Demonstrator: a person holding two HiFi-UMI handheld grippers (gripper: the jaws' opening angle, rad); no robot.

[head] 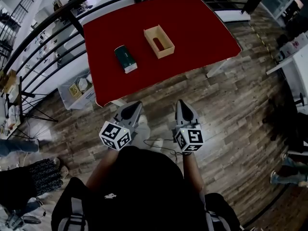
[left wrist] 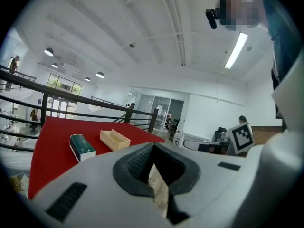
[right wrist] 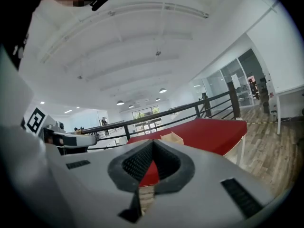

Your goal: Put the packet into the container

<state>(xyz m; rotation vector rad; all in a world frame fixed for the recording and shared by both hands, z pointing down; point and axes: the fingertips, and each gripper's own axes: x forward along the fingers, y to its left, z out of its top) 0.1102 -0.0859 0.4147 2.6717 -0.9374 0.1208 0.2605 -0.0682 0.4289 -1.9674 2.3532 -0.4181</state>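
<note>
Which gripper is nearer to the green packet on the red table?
Left. The left gripper hangs short of the table, in line with the packet; the right gripper sits farther right.

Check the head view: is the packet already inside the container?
No, the green packet lies on the red table beside the wooden container, clearly apart from it.

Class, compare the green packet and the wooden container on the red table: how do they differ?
The packet is dark green with a white end; the container is pale wood. The packet is a closed block; the container is open-topped and looks empty. The packet appears a little smaller than the container. Both are oblong and lie apart on the red table.
</note>
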